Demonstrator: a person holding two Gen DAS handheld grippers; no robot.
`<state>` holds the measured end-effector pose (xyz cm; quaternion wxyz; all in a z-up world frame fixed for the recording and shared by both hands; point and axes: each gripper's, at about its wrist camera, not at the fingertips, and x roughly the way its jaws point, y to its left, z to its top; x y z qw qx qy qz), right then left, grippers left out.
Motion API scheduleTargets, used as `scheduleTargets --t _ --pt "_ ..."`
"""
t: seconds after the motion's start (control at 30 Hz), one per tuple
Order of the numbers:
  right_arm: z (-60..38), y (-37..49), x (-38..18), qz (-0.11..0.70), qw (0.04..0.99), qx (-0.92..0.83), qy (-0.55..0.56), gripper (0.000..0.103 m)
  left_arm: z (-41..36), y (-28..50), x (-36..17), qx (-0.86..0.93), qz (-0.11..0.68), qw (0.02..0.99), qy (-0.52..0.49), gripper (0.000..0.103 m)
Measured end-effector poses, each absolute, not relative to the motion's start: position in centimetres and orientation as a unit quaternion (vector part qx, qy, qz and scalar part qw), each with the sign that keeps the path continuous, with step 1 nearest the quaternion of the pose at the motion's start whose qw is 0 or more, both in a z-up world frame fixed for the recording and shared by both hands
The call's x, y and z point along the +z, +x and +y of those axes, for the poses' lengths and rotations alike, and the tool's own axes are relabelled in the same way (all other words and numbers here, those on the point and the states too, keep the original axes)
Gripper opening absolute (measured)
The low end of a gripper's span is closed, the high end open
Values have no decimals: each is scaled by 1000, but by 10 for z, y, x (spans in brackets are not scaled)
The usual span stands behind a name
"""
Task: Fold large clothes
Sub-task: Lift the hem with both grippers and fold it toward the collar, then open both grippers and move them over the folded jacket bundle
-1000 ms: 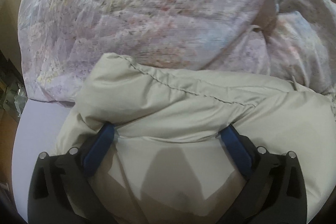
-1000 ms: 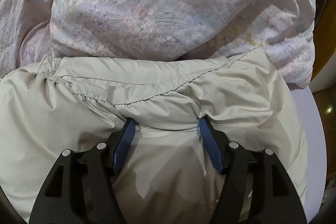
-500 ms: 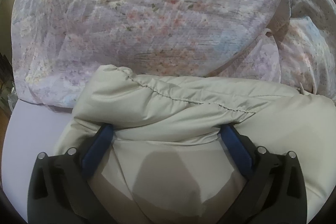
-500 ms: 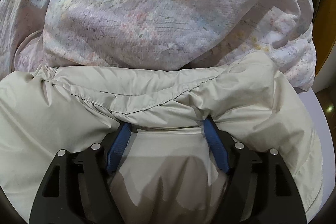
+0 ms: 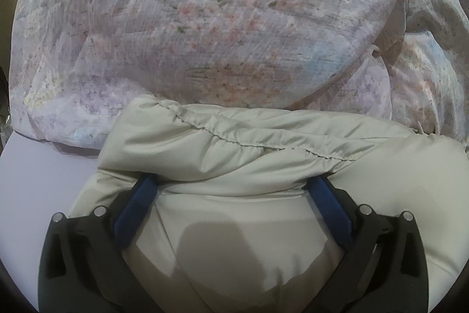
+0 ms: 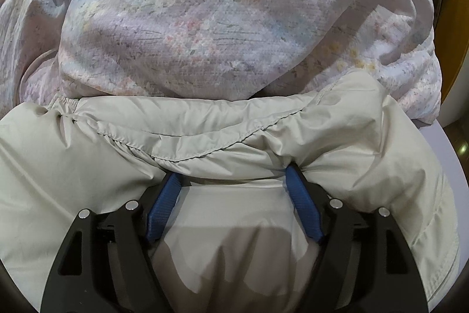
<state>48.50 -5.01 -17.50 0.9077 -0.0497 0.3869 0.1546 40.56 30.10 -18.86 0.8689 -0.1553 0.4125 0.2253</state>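
The left claw (image 5: 231,184) stands wide, a thick fold of the beige jacket (image 5: 263,137) bunched between its blue pads (image 5: 137,204). The jacket lies on the pale table (image 5: 44,166), just in front of a floral quilt (image 5: 205,19). The right claw (image 6: 231,175), whose jaws have just been opening, straddles another bulging fold of the jacket, so I cannot tell whether either claw is clenched or released.

No text, label, brand, number or sign can be read in either view
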Motion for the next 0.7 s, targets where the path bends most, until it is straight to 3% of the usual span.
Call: scheduleTargets --t 0.37,0.7 --pt "-45 489 -172 415 895 140 -81 78 304 395 -191 244 450 848 -138 101" --pt "-125 444 -125 471 878 82 26 78 300 320 -150 224 482 833 -155 101"
